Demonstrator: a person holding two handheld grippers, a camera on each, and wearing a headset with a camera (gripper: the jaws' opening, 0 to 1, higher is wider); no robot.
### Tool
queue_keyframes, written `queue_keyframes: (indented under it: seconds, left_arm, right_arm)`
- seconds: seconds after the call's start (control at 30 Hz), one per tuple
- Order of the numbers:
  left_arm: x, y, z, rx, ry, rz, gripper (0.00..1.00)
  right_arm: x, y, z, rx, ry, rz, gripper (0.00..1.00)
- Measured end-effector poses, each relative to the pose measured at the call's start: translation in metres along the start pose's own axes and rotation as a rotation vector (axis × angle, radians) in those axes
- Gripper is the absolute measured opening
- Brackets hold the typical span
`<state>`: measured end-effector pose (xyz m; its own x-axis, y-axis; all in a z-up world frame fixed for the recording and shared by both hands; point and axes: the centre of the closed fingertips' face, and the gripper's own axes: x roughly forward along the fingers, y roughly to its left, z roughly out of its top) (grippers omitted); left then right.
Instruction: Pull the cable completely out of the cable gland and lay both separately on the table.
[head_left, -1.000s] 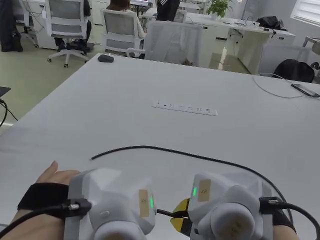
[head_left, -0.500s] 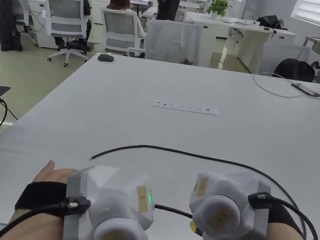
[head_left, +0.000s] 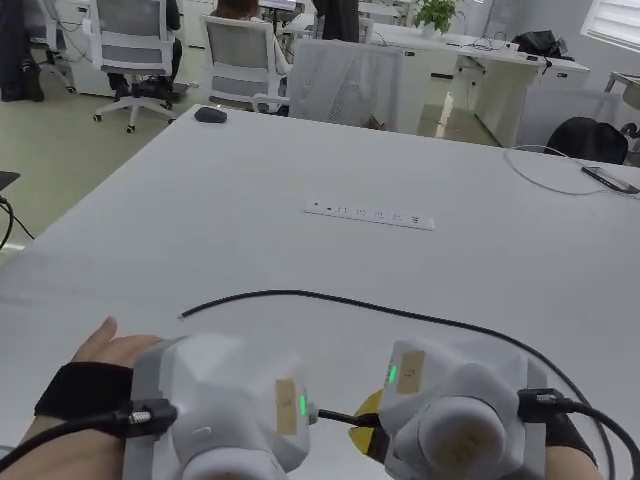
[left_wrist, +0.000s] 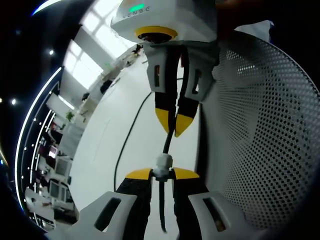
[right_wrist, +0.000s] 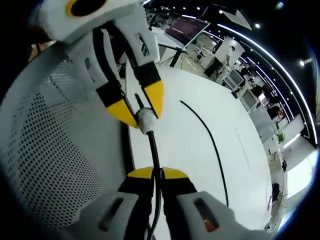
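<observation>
No readable text or labels

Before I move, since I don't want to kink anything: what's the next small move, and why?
Probably draw the right gripper straight away from the left gripper, along the cable. The left one is shut on the gland, the right one on the cable just beside it, and the cable runs through the gland.

White power strip (head_left: 370, 216) lies flat mid-surface (head_left: 300, 165), with a dark mouse (head_left: 210, 116) near the far left edge. Beyond stand two grey-backed office chairs (head_left: 133, 40), a potted plant (head_left: 436, 14) and a dark bag (head_left: 541, 43) on a far desk. In both gripper views a white perforated chair back (left_wrist: 260, 135) sits close by, and a lit monitor (right_wrist: 189, 29) further off.
</observation>
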<state>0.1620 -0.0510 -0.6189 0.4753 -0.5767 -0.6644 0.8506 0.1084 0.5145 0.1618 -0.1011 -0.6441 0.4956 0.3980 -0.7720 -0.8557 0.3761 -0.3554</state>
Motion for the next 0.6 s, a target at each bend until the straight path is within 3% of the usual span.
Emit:
queue_keyframes:
  seconds: [0.07,0.1,0.13,0.2,0.23,0.3,0.4,0.5,0.6]
  left_arm:
    - [0.0,0.001,-0.001,-0.008,0.003,0.008,0.16]
    - [-0.001,0.002,-0.002,-0.009,0.007,0.011,0.16]
    - [-0.001,0.002,-0.002,-0.007,0.008,0.014,0.16]
    - [-0.001,0.0,-0.001,-0.01,0.004,0.007,0.16]
    - [0.0,0.0,-0.001,-0.002,0.007,0.008,0.16]
    - [0.0,0.0,-0.001,0.011,0.011,0.009,0.16]
    - [-0.001,0.0,-0.001,0.002,0.005,0.006,0.16]
    - [-0.001,-0.001,0.001,0.014,0.0,0.004,0.16]
    - [-0.002,0.0,0.004,0.02,-0.017,0.009,0.16]
  right_arm:
    - [0.001,-0.007,-0.019,0.004,0.1,-0.039,0.04]
    - [0.001,-0.008,-0.023,0.006,0.12,-0.044,0.04]
    - [0.001,-0.007,-0.035,0.018,0.183,-0.038,0.04]
    - [0.002,-0.008,-0.041,0.041,0.205,-0.035,0.08]
    - [0.003,-0.008,-0.037,0.037,0.186,-0.04,0.18]
    - [0.003,-0.008,-0.023,0.038,0.119,-0.041,0.25]
    - [0.004,0.004,-0.003,0.005,0.023,0.02,0.25]
    - [0.001,0.011,0.016,-0.037,-0.066,0.045,0.23]
    - [-0.003,0.015,0.026,-0.057,-0.114,0.057,0.12]
